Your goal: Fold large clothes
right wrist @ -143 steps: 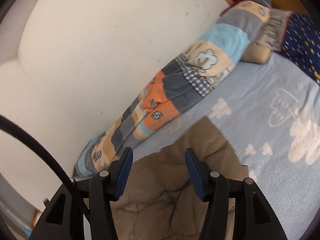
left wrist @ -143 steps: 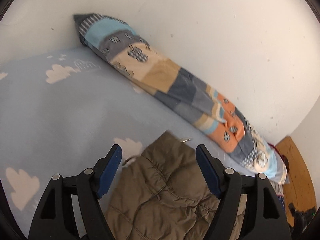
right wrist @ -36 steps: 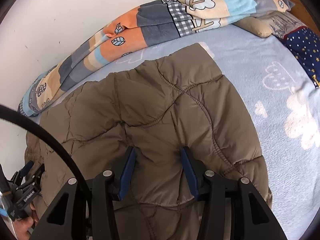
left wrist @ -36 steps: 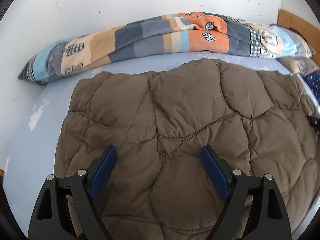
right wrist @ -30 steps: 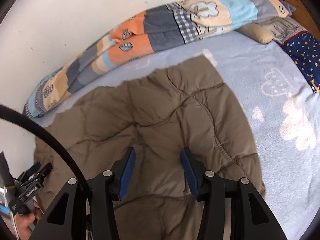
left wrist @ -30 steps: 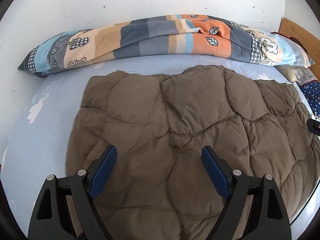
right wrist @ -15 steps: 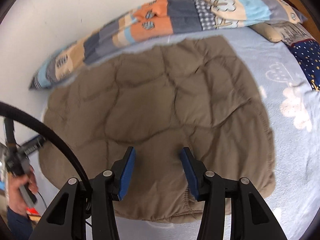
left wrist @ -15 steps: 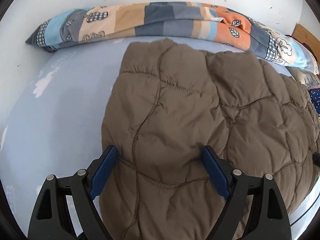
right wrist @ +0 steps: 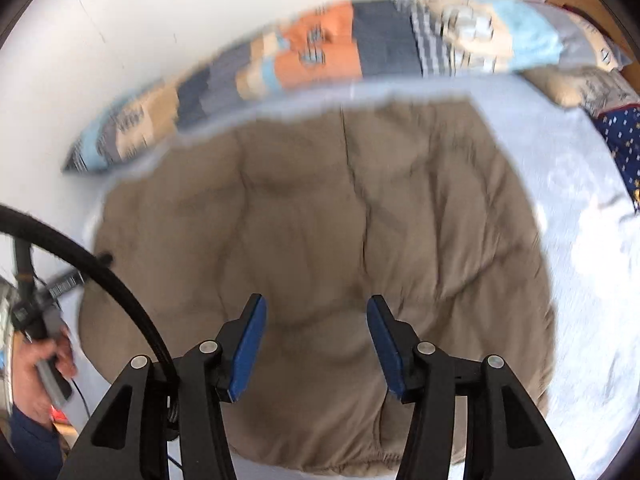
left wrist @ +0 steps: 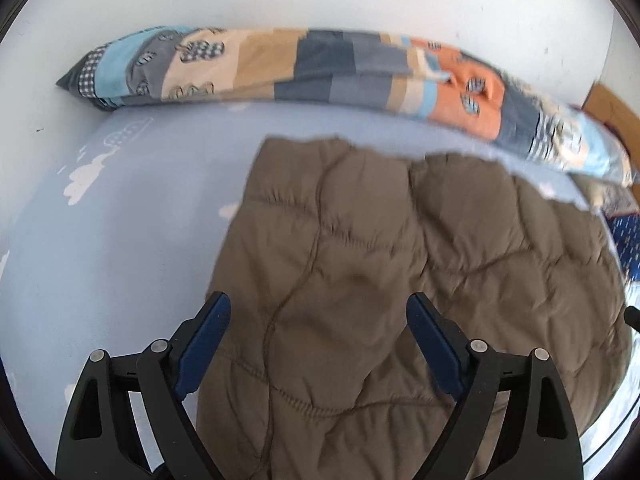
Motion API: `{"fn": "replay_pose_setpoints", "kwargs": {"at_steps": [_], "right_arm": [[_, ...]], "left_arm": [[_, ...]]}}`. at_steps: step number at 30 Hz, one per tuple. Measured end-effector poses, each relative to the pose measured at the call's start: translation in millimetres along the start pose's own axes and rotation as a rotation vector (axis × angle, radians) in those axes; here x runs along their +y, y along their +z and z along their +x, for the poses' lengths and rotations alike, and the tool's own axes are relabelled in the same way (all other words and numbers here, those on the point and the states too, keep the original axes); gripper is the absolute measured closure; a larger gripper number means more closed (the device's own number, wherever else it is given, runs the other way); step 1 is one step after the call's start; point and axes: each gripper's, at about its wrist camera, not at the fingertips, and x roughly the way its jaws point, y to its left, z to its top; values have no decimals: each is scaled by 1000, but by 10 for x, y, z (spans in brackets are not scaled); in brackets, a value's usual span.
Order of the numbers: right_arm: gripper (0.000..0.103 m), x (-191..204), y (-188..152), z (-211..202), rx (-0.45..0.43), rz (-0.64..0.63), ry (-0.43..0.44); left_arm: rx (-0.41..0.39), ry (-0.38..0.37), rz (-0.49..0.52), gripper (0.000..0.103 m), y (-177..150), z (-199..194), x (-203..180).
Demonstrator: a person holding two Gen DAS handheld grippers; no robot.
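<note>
We see the blue cloud-print bedsheet filling most of both views, white wall behind it. The long patchwork bolster runs along the wall; we use it as landmark.

The brown quilted jacket now lies spread flat on the sheet, far edge just short of the bolster, not touching it as far as we can tell. 4.8 s ago only a corner of it hung between the fingers; in about the last second it has come down spread out on the bed, and both cameras have pulled back and up. Right view is motion-blurred, so detail there is poor.

Navy star-print cloth sits at the bolster's right end, apart from the jacket.

Left gripper: jaws wide apart, nothing between them, hovering over the jacket's left part. Right gripper: jaws parted, narrower gap, also empty, over the near hem.

Our read: spread-out step is done, no fold made yet. Next we likely need to pick an edge or side panel and bring it over.
</note>
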Motion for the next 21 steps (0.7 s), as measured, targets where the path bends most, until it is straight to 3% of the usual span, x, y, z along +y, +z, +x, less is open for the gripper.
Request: {"fn": "replay_pose_setpoints", "kwargs": {"at_steps": [4,10,13,16,21], "right_arm": [[46,-121,103,-113,-50,44,-28],[45,-186,-15,248,60,47,-76],[41,-179,-13,338,78,48,-84],[41,-193,4,336,81,47,-82],[41,-249,77,38,-9,65,-38]], "left_arm": [[9,-3,-7,13,8,6,33],[96,43,40,13,-113,248,-50],[90,63,66,13,-124,252,-91],[55,32,41,13,-83,141,-65],[-6,-2,15,13,15,-50,-62]]}}
